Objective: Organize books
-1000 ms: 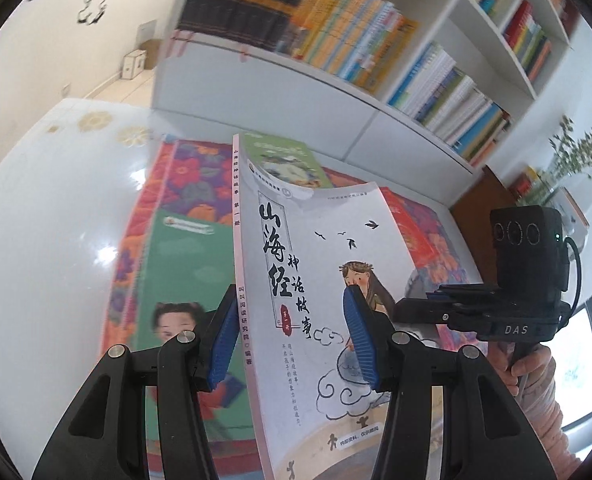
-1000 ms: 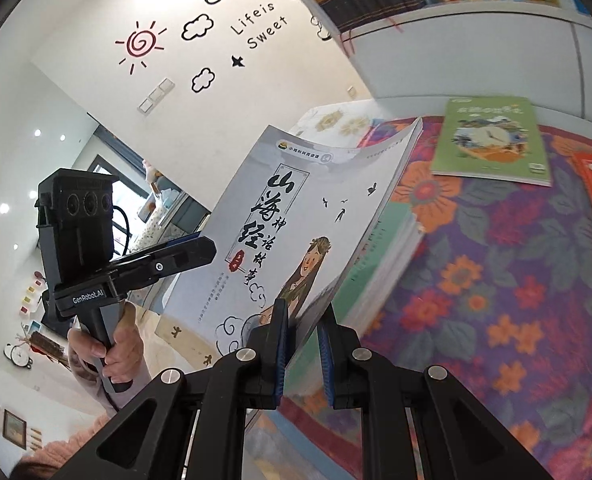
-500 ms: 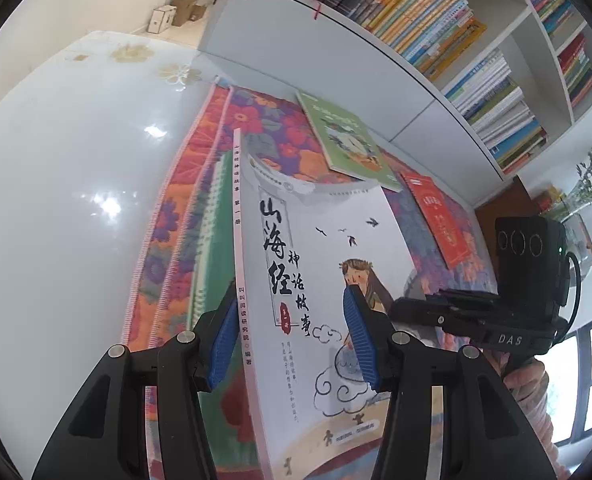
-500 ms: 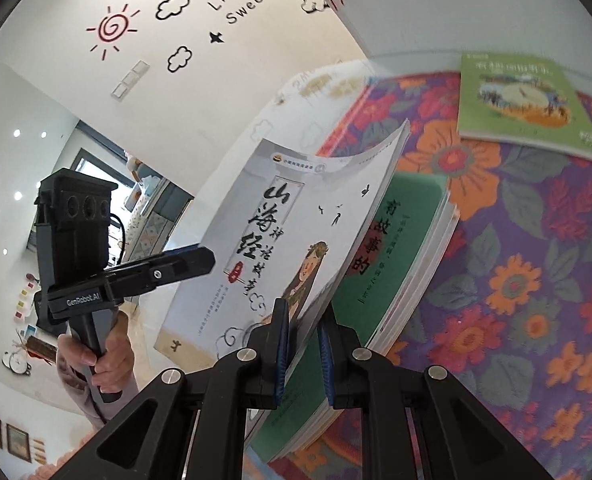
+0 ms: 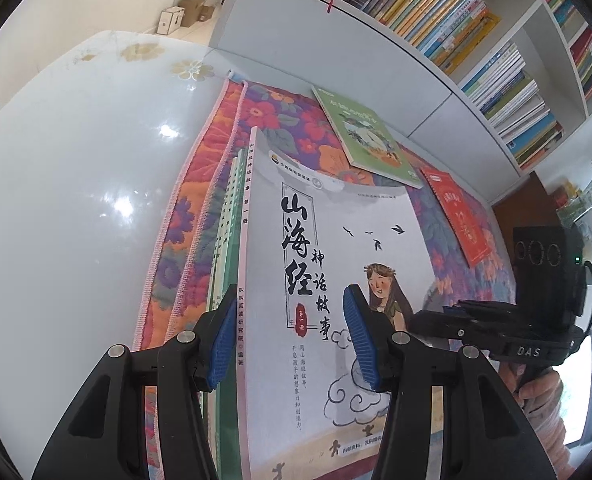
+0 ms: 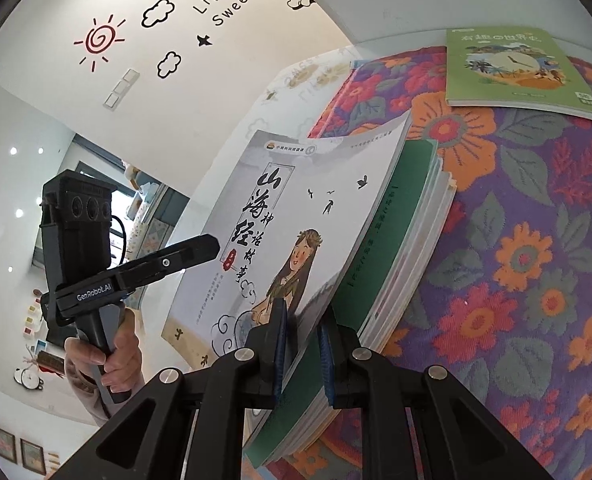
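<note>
While both grippers are holding the white book (image 5: pixel 335 240) over the green stack (image 6: pixel 407 216), left gripper (image 5: pixel 292 344) is clamping its spine side, right gripper (image 6: pixel 300 344) pinching its edge.

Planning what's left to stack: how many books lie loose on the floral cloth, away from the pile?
2: a green book at the cloth's far edge near the shelf, and a red book to its right in the left wrist view. More may be out of view.

The left gripper (image 5: pixel 292 336) is pointed steeply downward, its blue fingers (image 5: pixel 357 340) set partly apart across a book's spine edge. The right gripper (image 6: pixel 301 344) is nearly closed, clamped on that book's opposite edge. Each handle is gripped by a hand (image 6: pixel 112 364).
</note>
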The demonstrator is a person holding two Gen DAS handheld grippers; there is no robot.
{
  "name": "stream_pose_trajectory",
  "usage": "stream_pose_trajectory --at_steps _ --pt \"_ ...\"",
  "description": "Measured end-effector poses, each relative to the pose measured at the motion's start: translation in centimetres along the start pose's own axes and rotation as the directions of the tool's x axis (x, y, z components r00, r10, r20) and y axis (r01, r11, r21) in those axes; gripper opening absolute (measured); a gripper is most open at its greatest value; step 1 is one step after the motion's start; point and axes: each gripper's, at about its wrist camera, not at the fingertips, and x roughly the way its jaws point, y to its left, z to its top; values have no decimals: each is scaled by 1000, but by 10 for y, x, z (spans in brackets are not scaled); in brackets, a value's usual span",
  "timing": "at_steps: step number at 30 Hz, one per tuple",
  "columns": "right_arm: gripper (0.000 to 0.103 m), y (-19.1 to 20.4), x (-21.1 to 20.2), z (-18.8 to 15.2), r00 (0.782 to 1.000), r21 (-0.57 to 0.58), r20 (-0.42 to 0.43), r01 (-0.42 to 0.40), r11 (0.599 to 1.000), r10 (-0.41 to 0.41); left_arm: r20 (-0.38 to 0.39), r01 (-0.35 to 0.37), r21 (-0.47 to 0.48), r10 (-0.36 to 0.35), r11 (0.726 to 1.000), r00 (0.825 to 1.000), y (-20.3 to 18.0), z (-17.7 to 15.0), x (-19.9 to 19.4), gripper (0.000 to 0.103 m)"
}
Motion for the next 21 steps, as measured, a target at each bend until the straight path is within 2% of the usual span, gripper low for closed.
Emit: stream_pose_trajectory --at_steps 3,7,10,13,16,19,21 --pt "15 4 0 -2 1000 -2 -1 12 1000 -12 10 -36 7 36 999 999 -2 0 -1 47" --pt "16 7 2 -1 999 1 6 36 999 -36 21 -135 20 134 991 991 -6 0 -2 48" --pt "17 2 2 -2 1000 70 14 9 998 -10 53 -105 -27 106 994 993 2 1 -13 48" --pt "17 -4 3 -2 1000 126 16 -27 992 25 84 -160 -29 161 987 983 -2 -1 -25 47" --pt "17 -6 1 -1 1000 160 -7 -28 987 30 105 -158 -22 160 987 982 -10 -3 -38 49" --pt "17 -15 -9 -7 1000 255 -1 -25 967 26 130 -179 -13 180 984 975 -21 -5 -48 50" --pt "17 -16 -14 -9 1000 255 -8 -14 967 17 140 -176 -4 175 984 975 -31 -4 -51 50"
